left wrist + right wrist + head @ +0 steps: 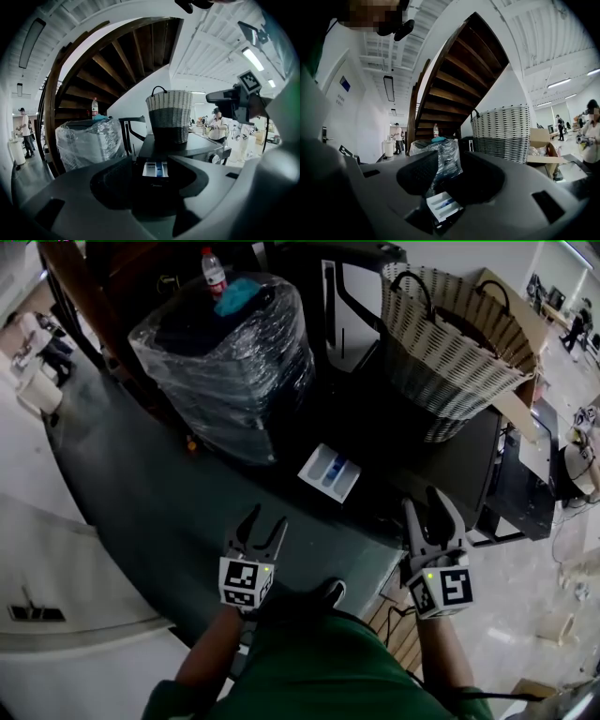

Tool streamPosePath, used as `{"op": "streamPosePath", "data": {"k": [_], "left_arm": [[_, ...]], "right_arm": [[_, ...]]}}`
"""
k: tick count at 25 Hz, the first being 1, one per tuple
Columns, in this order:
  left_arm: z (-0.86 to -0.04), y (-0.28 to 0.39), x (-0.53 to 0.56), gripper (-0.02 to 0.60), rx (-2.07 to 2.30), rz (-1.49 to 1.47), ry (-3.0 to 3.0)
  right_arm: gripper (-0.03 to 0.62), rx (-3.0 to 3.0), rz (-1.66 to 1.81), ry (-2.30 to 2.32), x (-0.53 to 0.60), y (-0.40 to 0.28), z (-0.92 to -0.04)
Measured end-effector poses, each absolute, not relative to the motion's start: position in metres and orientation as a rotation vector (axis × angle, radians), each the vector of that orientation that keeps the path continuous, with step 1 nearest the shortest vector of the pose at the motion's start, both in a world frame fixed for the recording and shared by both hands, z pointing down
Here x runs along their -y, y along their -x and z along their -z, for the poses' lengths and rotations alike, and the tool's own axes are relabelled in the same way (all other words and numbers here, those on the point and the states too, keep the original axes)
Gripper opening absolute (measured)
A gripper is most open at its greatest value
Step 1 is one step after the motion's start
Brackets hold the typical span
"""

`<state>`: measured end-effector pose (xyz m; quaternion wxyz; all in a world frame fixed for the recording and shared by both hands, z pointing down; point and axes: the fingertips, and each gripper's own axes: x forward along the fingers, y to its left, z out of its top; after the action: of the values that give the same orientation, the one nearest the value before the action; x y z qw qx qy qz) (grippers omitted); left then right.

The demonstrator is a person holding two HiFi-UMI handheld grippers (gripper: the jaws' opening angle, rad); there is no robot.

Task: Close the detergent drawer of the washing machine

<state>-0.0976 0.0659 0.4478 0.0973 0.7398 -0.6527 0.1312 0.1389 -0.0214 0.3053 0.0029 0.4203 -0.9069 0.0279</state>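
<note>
At the washing machine [459, 460] front, the detergent drawer [329, 472] stands pulled out.
It is a white tray with a blue insert, jutting from the machine's dark face toward the person. A woven basket [450, 343] sits on the machine's top; left of the machine stands a plastic-wrapped bundle [230, 362] carrying a bottle [214, 270]. Short of the drawer, the left gripper [266, 521] and right gripper [422, 507] both have jaws spread, pinching nothing.

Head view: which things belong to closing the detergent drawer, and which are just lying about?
Job: detergent drawer, pulled out; washing machine; left gripper; right gripper.
Lying about: woven basket; plastic-wrapped bundle; water bottle; cardboard box.
</note>
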Motion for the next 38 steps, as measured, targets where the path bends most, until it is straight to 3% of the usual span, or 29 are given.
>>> {"op": "streamPosePath", "data": {"k": [15, 25, 38], "left_arm": [[-0.552, 0.093, -0.013, 0.241, 1.862, -0.563, -2.188], [-0.629, 0.08, 0.02, 0.241, 1.734, -0.65, -2.233], [-0.653, 0.059, 0.057, 0.249, 1.597, -0.648, -2.294]], "right_arm": [[0.169, 2.664, -0.096, -1.422, 0.068, -0.163, -0.331], [0.166, 2.541, -0.065, -1.447, 0.092, -0.142, -0.34], [0.163, 2.442, -0.107, -1.504, 0.104, -0.138, -0.358]]}}
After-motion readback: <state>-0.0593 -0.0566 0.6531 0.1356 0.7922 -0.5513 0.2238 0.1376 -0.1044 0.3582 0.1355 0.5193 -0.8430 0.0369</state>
